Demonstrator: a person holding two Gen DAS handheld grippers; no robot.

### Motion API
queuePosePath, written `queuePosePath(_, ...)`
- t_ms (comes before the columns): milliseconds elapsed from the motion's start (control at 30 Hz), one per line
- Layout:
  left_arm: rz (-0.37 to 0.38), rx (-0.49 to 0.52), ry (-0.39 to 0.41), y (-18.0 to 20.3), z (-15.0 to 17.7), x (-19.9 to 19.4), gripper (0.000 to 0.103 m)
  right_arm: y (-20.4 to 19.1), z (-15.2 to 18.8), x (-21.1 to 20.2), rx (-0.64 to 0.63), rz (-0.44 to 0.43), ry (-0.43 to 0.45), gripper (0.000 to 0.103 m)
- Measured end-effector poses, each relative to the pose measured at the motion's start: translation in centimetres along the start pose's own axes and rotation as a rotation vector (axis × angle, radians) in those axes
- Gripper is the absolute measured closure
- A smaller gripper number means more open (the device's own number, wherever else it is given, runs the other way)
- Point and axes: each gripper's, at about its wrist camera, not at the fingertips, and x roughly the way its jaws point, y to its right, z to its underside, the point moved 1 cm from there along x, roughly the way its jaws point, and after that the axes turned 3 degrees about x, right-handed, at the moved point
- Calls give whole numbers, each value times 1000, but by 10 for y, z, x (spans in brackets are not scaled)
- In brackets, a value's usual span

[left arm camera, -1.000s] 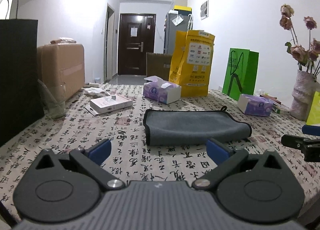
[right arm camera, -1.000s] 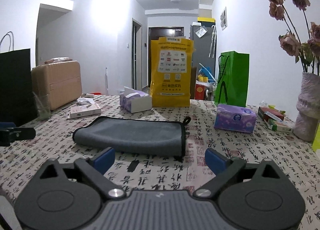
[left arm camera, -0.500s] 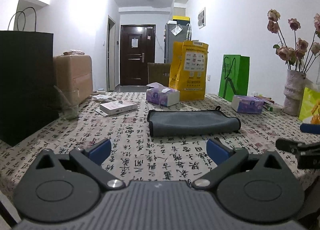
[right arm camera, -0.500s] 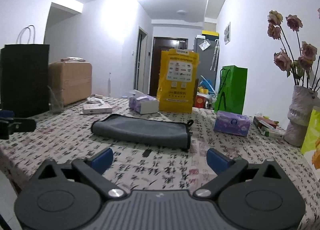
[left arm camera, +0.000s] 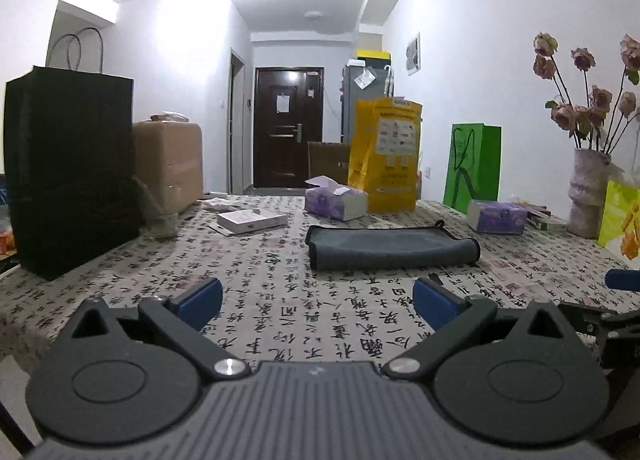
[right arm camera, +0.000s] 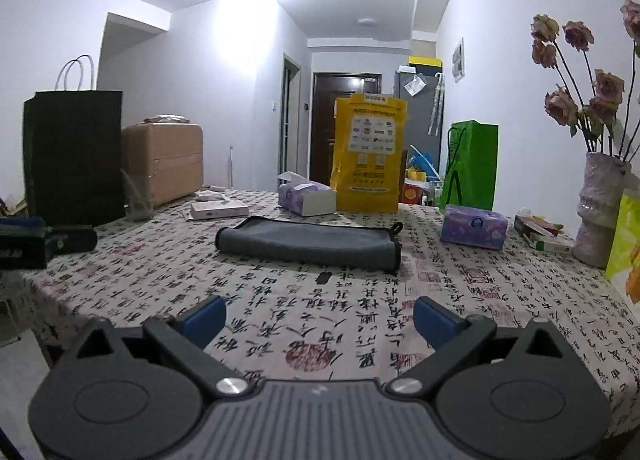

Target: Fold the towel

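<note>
A grey towel with black trim lies folded in a long flat strip on the calligraphy-print tablecloth, mid-table. It also shows in the right wrist view, with a small hanging loop at its right end. My left gripper is open and empty, well short of the towel near the table's front edge. My right gripper is open and empty, also back from the towel. Each gripper shows at the edge of the other's view.
A black paper bag, a cardboard box and a glass stand at the left. Tissue boxes, a yellow bag, a green bag and a flower vase line the back and right.
Both grippers have pulled back from the towel toward the table's front edge and levelled out. The towel looks smaller and farther. It has not moved.
</note>
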Motion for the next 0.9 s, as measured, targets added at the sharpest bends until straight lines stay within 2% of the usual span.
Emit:
queuePosePath(200, 0, 22, 30, -6, 4, -22, 0, 4, 1, -13, -16, 19, 12, 3)
queuePosePath(367, 25, 84, 19, -8, 18, -39, 0, 7, 7, -31, -26, 16, 18, 3)
queuePosePath(567, 16, 26, -2, -18, 33, -45, 0, 6, 19, -48, -19, 18, -5, 2)
queuePosePath(900, 16, 19, -31, -17, 40, -57, 0, -2, 37, -60, 16, -16, -65, 2)
